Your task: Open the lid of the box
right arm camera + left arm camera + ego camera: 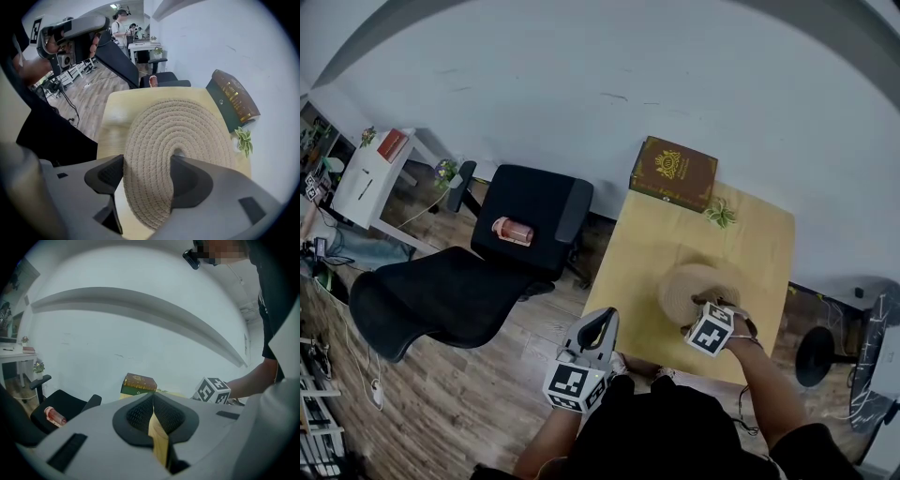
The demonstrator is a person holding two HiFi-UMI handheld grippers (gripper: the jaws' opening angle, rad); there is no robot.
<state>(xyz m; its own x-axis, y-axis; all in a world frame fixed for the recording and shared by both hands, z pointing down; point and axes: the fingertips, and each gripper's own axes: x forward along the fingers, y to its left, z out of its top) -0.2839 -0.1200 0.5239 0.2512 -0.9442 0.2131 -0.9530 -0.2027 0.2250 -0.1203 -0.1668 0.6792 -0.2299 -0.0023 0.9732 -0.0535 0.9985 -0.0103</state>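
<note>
A round box with a woven rope lid [698, 286] stands on the pale wooden table [647, 234]. My right gripper [696, 317] points steeply down onto the lid's near side. In the right gripper view the lid [178, 136] fills the space between the jaws of the right gripper [147, 159]. One pad presses the rim and the other sits at the lid's centre. My left gripper [602, 319] hangs off the table's near-left corner, roughly level, its jaws together with nothing in them [153, 397].
A green and brown book-shaped box [673, 172] lies at the table's far edge by the white wall, with a small green plant [719, 214] beside it. A black office chair [525, 225] carrying a pink bottle [512, 230] stands left of the table.
</note>
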